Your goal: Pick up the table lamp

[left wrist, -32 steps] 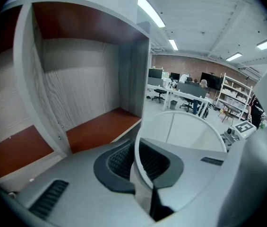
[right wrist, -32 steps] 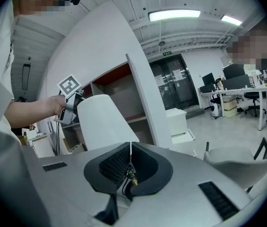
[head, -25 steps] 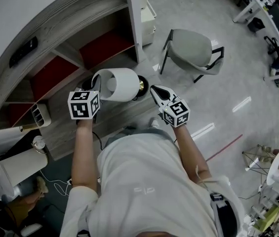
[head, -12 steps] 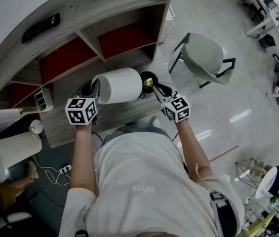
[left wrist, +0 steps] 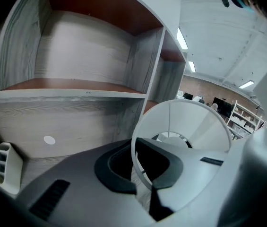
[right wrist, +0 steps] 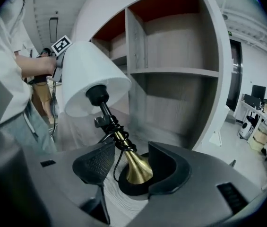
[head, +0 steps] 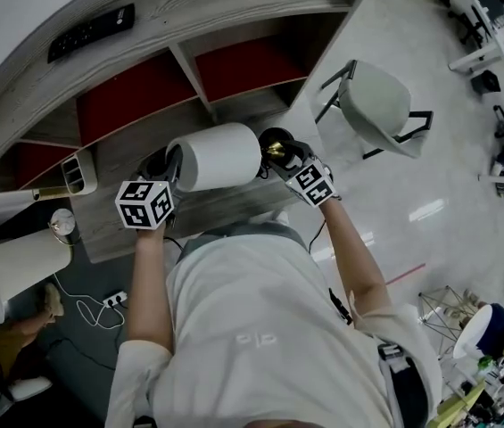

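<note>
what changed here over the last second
The right gripper moved in on the lamp's brass base. Its jaws are opening, with the base between them but not gripped. Nothing was let go. Unchanged: the left gripper stays shut on the rim of the lampshade, and the lamp is still tilted over.

Your table lamp (head: pixel 225 154) leans on the ledge (head: pixel 113 230) in front of the shelf unit (head: pixel 234 20), w/ its shade (head: pixel 216 154) to the L and its foot (head: pixel 276 139) to the R. Your L gripper (head: pixel 173 160) is at the shade's L end, jaws closed on the rim. Your R gripper (head: pixel 285 154) is at the R end, jaws opening w/ the foot btwn them. A small rack (head: pixel 78 175) sits further L on the ledge. A chair (head: pixel 376 105) stands on the floor, R of the unit.
</note>
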{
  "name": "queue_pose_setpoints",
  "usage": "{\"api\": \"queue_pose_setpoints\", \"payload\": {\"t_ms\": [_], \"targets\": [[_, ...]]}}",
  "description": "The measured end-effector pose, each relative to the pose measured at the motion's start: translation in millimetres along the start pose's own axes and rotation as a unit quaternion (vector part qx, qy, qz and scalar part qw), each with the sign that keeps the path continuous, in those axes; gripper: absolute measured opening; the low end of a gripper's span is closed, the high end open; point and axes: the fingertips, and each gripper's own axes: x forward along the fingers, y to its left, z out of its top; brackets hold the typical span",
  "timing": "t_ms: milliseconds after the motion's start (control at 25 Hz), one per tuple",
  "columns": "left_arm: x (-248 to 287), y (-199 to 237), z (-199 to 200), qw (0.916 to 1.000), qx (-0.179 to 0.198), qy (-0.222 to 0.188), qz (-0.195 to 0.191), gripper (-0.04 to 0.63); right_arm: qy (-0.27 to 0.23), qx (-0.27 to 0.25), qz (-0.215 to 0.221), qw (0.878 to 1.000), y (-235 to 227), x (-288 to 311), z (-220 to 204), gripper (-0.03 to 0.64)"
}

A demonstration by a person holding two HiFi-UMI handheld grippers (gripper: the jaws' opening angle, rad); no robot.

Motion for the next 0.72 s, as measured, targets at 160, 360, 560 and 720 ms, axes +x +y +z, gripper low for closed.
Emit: {"api": "queue_pose_setpoints", "payload": {"t_ms": [160,360,560,720], "targets": [[2.4,14.2,-5.0,0.9999,-0.008,0.003,-0.009,0.025,0.036,-0.044,0.012,0.998,2.3,23.4,-2.8,0.256],[3.3,29.4,-11.5,0.9997,-0.018,0.000,-0.019,0.025,0.084,-0.113,0.031,0.990,9.3,48.3,-5.5,0.265],[4.0,41.2,-19.0,0.9992,-0.030,0.000,-0.026,0.025,0.124,-0.160,0.042,0.978,15.4,74.3,-10.8,0.265],[3.3,50.6,-24.7,0.9987,-0.042,-0.002,-0.028,0.025,0.158,-0.207,0.037,0.965,17.3,88.9,-16.0,0.259]]}}
